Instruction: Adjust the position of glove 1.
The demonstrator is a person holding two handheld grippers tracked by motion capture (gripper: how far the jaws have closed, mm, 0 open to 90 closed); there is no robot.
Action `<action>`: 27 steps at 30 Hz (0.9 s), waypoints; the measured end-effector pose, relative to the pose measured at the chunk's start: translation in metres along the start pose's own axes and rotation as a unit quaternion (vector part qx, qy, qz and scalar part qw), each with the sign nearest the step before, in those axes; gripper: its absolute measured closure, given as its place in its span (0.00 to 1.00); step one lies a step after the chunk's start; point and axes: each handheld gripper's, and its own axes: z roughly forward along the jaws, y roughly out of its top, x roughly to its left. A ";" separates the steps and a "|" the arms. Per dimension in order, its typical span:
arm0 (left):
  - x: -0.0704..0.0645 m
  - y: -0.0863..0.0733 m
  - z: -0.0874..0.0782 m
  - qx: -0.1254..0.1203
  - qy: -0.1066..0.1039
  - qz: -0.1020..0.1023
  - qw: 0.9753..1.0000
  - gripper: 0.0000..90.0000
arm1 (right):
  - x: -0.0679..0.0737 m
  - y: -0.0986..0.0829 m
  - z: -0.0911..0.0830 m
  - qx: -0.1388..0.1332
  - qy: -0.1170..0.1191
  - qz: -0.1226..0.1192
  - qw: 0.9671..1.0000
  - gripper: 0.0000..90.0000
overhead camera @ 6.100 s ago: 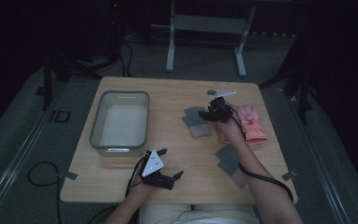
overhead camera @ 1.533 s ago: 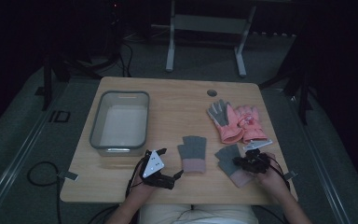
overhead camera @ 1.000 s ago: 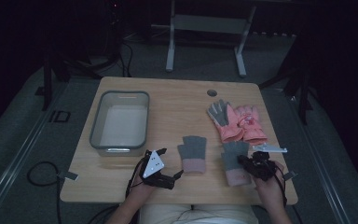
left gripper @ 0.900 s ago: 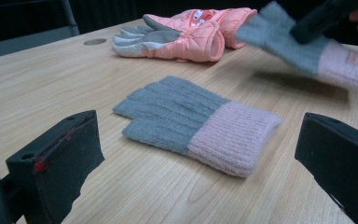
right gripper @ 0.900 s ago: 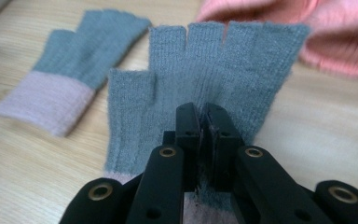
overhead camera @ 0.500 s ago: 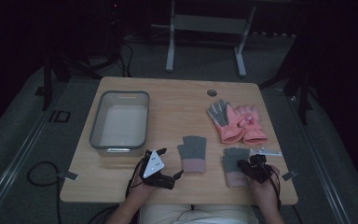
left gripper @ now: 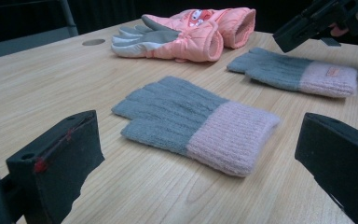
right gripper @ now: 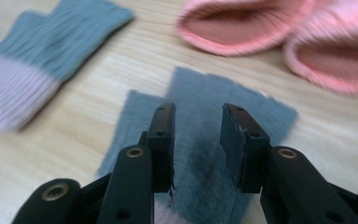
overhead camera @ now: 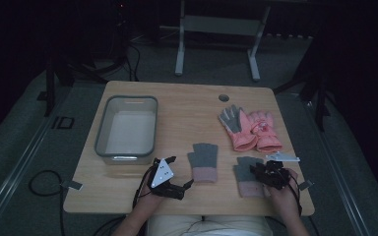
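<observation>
Over the near grey glove [overhead camera: 248, 173], the right tool [overhead camera: 262, 173] has shifted slightly leftward.

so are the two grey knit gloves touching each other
Apart. The left gripper view shows bare wood between the near grey glove and the far grey glove; the high view shows the same gap between them on the table.

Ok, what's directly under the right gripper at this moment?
The right gripper hangs, jaws apart, over the grey part of the right-hand knit glove. Its pink cuff is mostly covered by the gripper; bare table lies alongside.
</observation>
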 end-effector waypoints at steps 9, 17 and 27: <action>0.000 0.000 0.000 0.000 0.002 -0.004 1.000 0.00 | -0.014 0.002 0.000 0.033 0.048 -0.102 0.993 0.68; 0.000 0.000 0.000 0.000 0.002 -0.002 1.000 0.00 | -0.015 -0.008 0.012 0.046 0.067 -0.074 0.994 0.66; 0.000 0.000 0.000 0.001 0.001 -0.001 1.000 0.00 | -0.005 -0.014 0.017 0.041 0.024 -0.071 0.996 0.89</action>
